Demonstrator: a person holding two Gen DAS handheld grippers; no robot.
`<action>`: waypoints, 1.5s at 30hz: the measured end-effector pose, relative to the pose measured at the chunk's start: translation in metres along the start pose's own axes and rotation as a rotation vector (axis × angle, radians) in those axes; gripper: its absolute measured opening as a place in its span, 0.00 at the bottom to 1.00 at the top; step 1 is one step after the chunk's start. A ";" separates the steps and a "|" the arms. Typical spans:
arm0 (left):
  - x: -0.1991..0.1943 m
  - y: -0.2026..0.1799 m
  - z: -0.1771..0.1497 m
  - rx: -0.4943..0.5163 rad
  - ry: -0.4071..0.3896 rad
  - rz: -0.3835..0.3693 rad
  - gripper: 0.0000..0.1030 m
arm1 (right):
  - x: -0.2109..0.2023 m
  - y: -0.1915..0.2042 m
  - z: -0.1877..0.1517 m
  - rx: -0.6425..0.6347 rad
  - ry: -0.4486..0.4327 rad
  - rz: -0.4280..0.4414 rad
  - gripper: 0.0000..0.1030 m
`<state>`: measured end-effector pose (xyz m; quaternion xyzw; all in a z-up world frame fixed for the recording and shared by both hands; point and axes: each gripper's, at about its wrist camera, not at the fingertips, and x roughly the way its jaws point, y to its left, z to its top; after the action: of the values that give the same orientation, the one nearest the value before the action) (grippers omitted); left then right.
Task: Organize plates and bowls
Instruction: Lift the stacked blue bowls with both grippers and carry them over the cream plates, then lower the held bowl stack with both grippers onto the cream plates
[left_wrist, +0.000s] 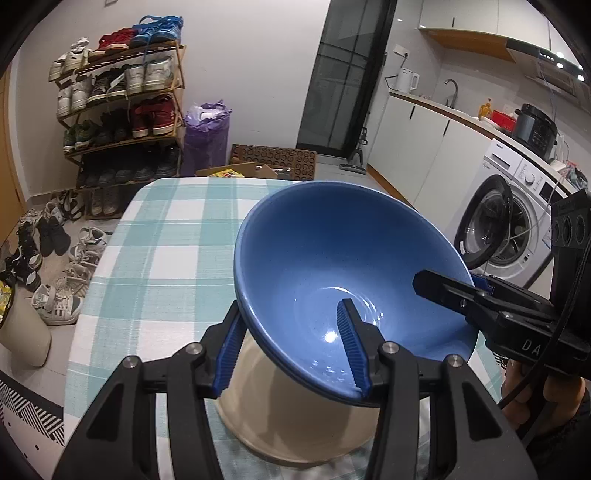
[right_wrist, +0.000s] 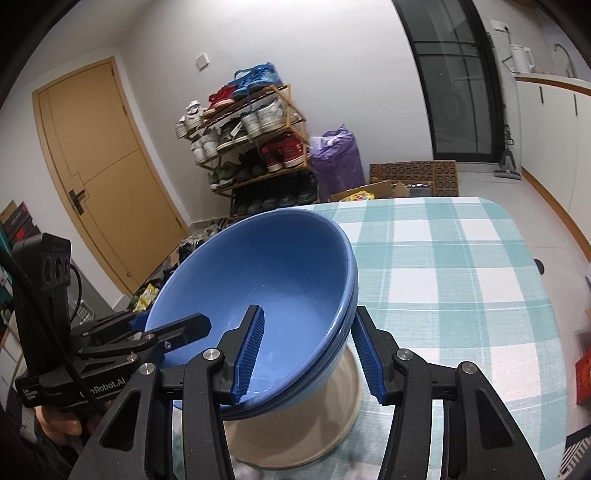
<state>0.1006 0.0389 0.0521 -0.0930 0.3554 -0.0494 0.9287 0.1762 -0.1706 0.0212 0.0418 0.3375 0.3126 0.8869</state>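
A stack of blue bowls (left_wrist: 332, 240) (right_wrist: 266, 266) hangs tilted over the checked tablecloth (left_wrist: 166, 240) (right_wrist: 461, 277). My left gripper (left_wrist: 290, 350) is shut on the near rim, one finger inside and one outside. My right gripper (right_wrist: 310, 354) is shut on the opposite rim in the same way. Each gripper also shows in the other's view: the right gripper (left_wrist: 443, 288) and the left gripper (right_wrist: 170, 332). A cream dish (left_wrist: 295, 417) (right_wrist: 295, 432) lies under the blue bowls; I cannot tell whether they touch.
A shoe rack (left_wrist: 122, 99), a purple bag (left_wrist: 207, 140) and a cardboard box (left_wrist: 240, 171) stand beyond the table's far edge. A washing machine (left_wrist: 513, 221) with its door open is at the right. A wooden door (right_wrist: 99, 166) is at the left.
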 end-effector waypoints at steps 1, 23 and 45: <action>-0.001 0.002 -0.001 -0.003 -0.001 0.004 0.47 | 0.002 0.003 -0.001 -0.004 0.005 0.004 0.49; 0.008 0.028 -0.018 -0.036 0.026 0.037 0.47 | 0.039 0.020 -0.011 -0.028 0.068 0.042 0.49; 0.034 0.024 -0.027 -0.024 0.085 0.025 0.47 | 0.052 0.001 -0.026 -0.003 0.105 0.010 0.49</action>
<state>0.1084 0.0530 0.0052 -0.0974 0.3964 -0.0373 0.9121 0.1895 -0.1425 -0.0281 0.0256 0.3828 0.3195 0.8665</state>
